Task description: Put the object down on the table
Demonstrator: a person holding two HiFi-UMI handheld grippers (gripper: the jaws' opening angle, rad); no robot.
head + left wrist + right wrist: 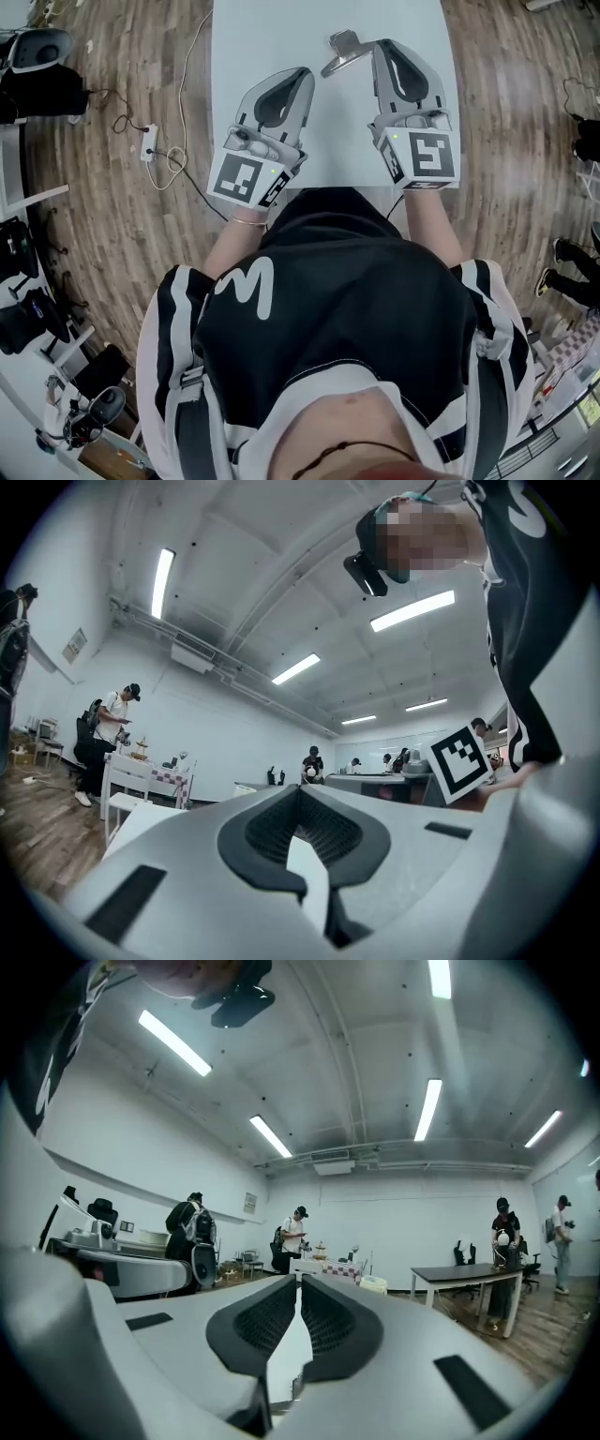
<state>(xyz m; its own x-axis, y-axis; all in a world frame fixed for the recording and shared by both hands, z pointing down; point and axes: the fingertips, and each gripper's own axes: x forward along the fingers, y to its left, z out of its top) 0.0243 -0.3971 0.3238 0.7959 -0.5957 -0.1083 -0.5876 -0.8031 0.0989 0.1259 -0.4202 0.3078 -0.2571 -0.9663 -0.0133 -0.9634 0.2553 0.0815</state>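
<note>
Metal object (341, 52), laid between the side edges of the table (272, 37), could be knocked askew if the right gripper (381, 45) beside it, closed empty like the left gripper (304, 75), were swung

A white power strip (150, 141) lies on the wooden floor (112, 244). A white cable (185, 75) loops just beside it and runs off up the picture. A thin black cable (120, 122) leads from it toward a black bag (42, 92) well to its left. Below the power strip in the picture stands a white shelf (33, 199), with dark gear (23, 323) further down. Far to its right, across the floor, is a pair of black shoes (560, 251). Elsewhere in the room a person in a white shirt (292, 1232) stands under long ceiling lights (429, 1105); where they are relative to the power strip cannot be told.
</note>
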